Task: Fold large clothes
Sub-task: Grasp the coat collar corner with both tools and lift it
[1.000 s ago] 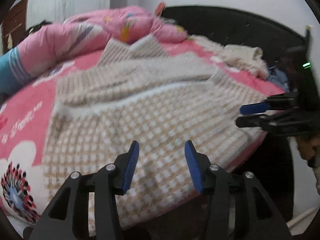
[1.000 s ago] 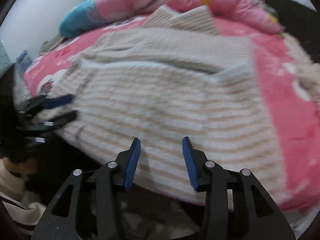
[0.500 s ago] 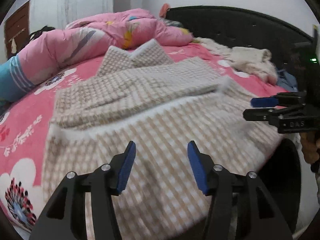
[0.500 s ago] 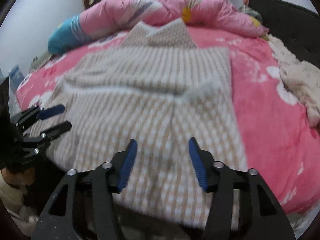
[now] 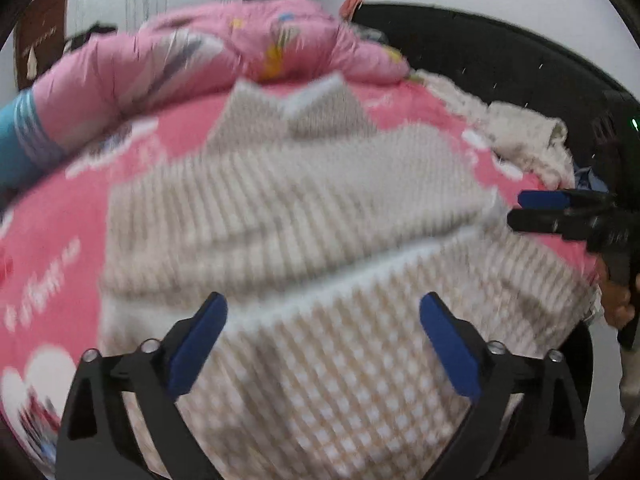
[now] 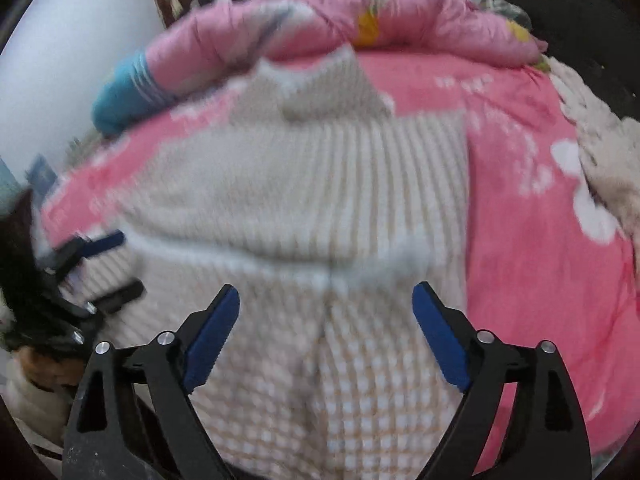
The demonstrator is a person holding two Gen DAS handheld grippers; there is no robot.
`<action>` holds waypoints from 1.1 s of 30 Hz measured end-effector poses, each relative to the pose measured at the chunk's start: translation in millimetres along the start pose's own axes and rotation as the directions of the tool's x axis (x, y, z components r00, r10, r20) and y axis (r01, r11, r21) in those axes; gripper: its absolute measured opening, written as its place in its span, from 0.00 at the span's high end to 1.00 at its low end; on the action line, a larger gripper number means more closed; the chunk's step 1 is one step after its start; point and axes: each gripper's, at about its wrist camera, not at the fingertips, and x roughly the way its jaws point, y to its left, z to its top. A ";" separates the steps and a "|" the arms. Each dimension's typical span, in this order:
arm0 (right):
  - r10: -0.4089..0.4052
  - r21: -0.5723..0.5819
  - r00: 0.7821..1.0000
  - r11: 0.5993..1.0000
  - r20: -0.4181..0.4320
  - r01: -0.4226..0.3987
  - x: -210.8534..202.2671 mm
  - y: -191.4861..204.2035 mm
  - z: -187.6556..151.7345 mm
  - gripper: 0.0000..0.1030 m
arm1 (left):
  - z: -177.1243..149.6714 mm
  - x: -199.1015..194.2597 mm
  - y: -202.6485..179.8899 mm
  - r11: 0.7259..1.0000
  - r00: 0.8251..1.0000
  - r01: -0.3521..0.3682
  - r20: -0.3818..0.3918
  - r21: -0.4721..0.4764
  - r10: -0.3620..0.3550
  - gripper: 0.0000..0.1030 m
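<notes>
A large beige and white checked knit sweater (image 5: 320, 240) lies flat on the pink bed, its sleeves folded across the body and its collar at the far end; it also shows in the right wrist view (image 6: 320, 208). My left gripper (image 5: 323, 322) is open wide and empty, hovering over the sweater's near hem. My right gripper (image 6: 326, 312) is open wide and empty over the hem as well. Each gripper shows in the other's view: the right gripper (image 5: 536, 210) at the sweater's right edge, the left gripper (image 6: 108, 268) at its left edge.
A pink floral bedsheet (image 6: 528, 208) covers the bed. A rolled pink quilt (image 5: 224, 48) with a blue end (image 6: 120, 100) lies along the far side. A cream fluffy garment (image 5: 524, 140) lies at the right by the black headboard (image 5: 500, 52).
Both grippers have opened much wider and moved forward over the sweater's hem. The sweater has not moved.
</notes>
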 end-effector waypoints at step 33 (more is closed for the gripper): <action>0.197 0.145 0.978 0.972 -0.072 -0.185 173.5 -64.6 208.5 0.88 | 227.6 208.9 113.9 0.966 0.982 -0.151 -0.144 -0.210 0.122 0.62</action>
